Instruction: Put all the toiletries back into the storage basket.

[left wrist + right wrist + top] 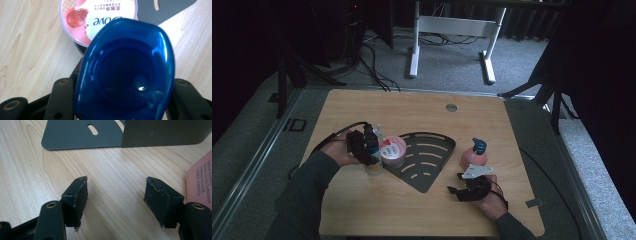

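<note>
Blue-capped bottle upright, beside pink tub.

High view looks down on my table; both gripper views sit close, probably sharing the slotted shelf.

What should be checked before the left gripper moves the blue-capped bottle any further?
1. Left gripper jaws closed on the blue-capped bottle: ok, a jaw sits on each side of it.
2. Bottle clear of the Dove tub: cannot tell; they stand very close.
3. Tub on the dark slotted shelf: ok, at its left edge.
4. Right gripper empty and open: ok, bare table between its jaws.
5. Pink pump bottle upright and out of the way: ok, right of the shelf.
</note>
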